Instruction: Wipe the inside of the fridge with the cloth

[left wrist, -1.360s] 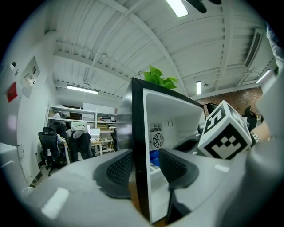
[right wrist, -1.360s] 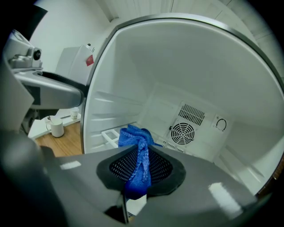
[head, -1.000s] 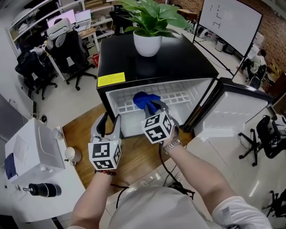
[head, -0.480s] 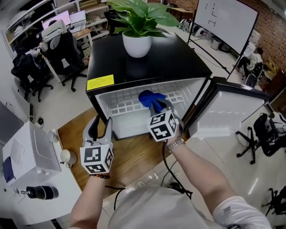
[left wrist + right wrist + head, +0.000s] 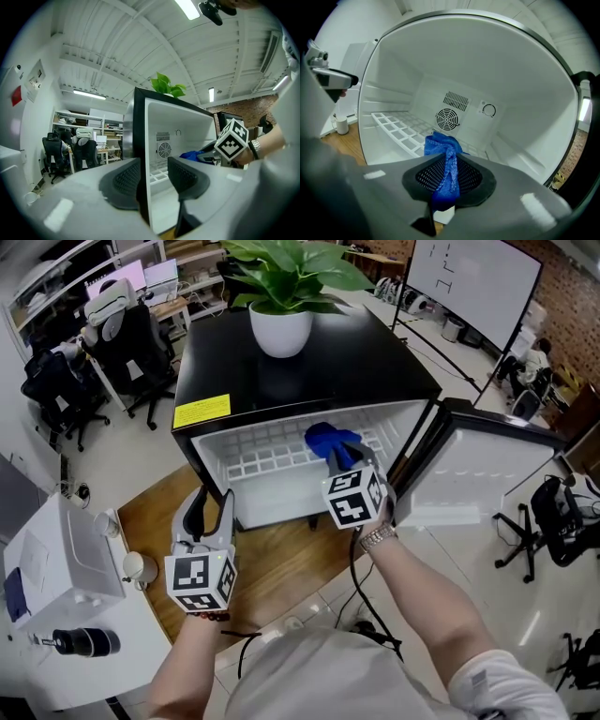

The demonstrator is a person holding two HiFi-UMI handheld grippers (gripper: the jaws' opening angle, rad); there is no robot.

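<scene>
While the right gripper reaches into the open fridge, its jaws are closed narrowly on the blue cloth, which is pinched into a thick strip between the pads. The cloth's long axis runs along the gripper's own line, from near to far. Its bunched free end points at the far back wall, toward the round fan grille. In the head view the cloth sits over the right part of the white grid shelf, just inside the opening; whether it touches the shelf cannot be told. The door stands swung out to the right. The left gripper is held level outside the fridge, near its left front edge and above the wooden floor, its jaws spread wide with nothing gripped. A potted plant stands on the fridge's black top.
</scene>
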